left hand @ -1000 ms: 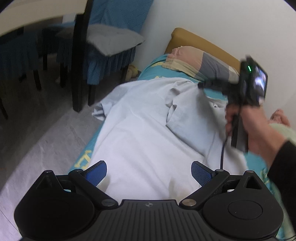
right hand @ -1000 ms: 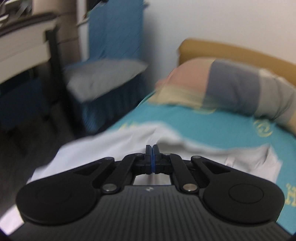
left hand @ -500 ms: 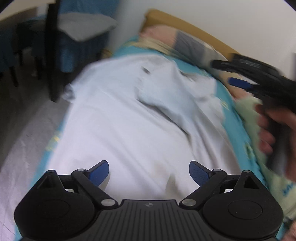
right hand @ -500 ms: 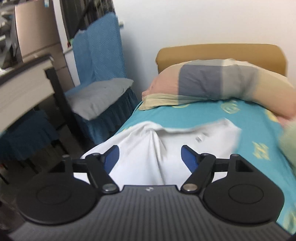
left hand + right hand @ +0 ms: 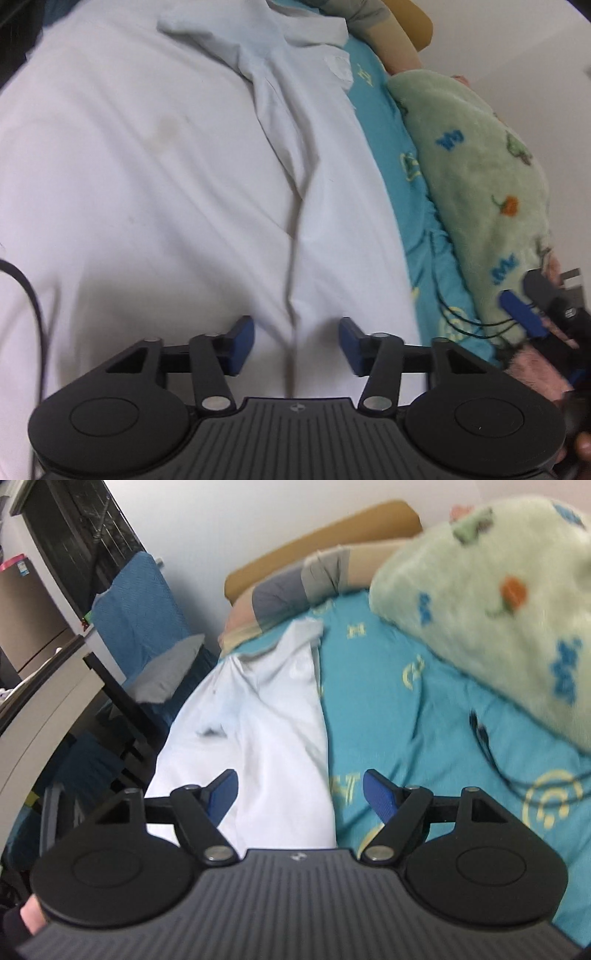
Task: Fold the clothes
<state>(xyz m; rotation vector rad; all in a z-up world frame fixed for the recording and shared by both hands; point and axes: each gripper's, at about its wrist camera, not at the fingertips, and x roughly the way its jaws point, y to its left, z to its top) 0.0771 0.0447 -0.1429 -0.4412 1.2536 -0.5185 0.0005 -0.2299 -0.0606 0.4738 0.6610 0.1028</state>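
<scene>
A white shirt (image 5: 166, 177) lies spread on the teal bed sheet (image 5: 402, 158), with one sleeve folded over its body. My left gripper (image 5: 297, 345) is open and empty, hovering low over the shirt near a long crease. In the right wrist view the same shirt (image 5: 266, 716) runs toward the pillow. My right gripper (image 5: 300, 794) is open and empty above the shirt's right edge, where white cloth meets the sheet. The right gripper also shows at the far right of the left wrist view (image 5: 535, 314).
A green fleece blanket (image 5: 480, 166) lies along the right side of the bed and also shows in the right wrist view (image 5: 498, 602). A striped pillow (image 5: 295, 587) rests at the tan headboard (image 5: 325, 531). A blue-covered chair (image 5: 136, 616) and a desk (image 5: 48, 686) stand left of the bed. A black cable (image 5: 29, 295) crosses the shirt.
My right gripper opened, let go of the sleeve and swung to the shirt's right edge. My left gripper stayed open, narrowed its gap and moved in low over the shirt.
</scene>
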